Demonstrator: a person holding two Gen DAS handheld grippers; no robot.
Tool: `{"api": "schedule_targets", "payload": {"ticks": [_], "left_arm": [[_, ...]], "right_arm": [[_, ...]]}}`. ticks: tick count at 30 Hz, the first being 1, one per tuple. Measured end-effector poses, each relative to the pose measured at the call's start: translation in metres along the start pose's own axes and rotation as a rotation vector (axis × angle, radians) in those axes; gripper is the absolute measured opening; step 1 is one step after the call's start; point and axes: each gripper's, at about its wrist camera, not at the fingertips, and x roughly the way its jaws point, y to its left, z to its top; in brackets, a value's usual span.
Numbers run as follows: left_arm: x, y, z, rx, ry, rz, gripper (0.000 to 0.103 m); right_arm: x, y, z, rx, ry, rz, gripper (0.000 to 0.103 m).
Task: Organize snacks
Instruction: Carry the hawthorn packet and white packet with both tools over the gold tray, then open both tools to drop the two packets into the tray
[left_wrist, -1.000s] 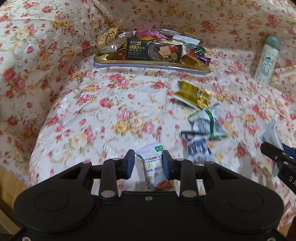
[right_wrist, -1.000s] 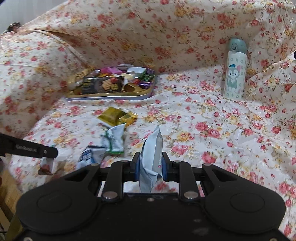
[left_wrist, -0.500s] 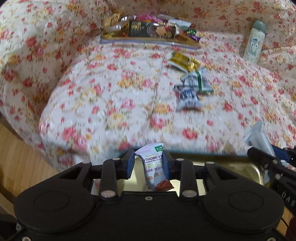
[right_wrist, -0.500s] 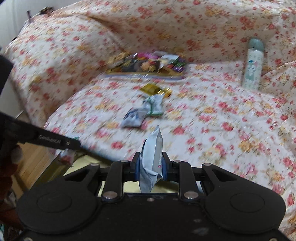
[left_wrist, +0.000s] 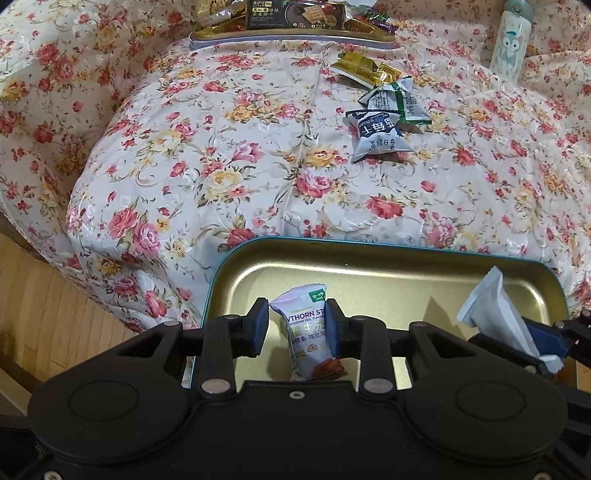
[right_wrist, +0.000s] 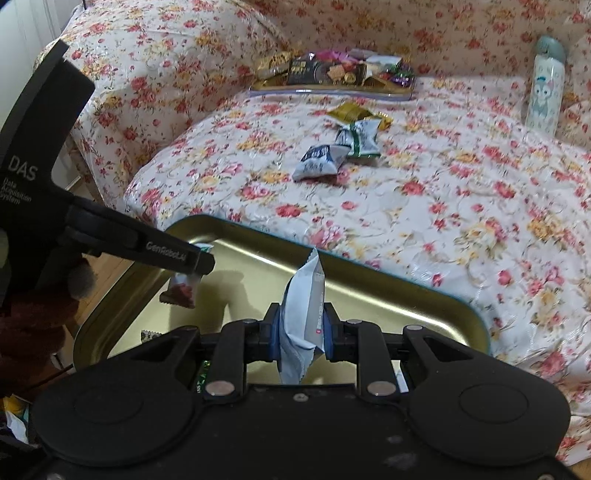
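- gold-coloured metal tray with a teal rim is sitting at the near edge of the floral bedspread, under both my grippers.
- my left gripper is hanging over the tray with the white hawthorn snack packet between its blue pads; the packet is leaning on the right pad, a gap showing at the left one.
- my right gripper is clamping a pale blue sachet upright above the tray.
- three loose packets are lying mid-bed, well apart from the far filled tray.
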Motion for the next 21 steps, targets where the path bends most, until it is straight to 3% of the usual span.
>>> {"api": "schedule_targets", "payload": {"ticks": [11, 21], "left_arm": [[0.004, 0.001, 0.001, 0.012, -0.004, 0.001, 0.044], [-0.007, 0.004, 0.003, 0.003, -0.035, -0.048, 0.045]], "right_arm": [[0.014, 0.001, 0.002, -0.004, 0.042, -0.005, 0.024], [0.02, 0.003, 0.007, -0.018, 0.041, -0.012, 0.025]]}}
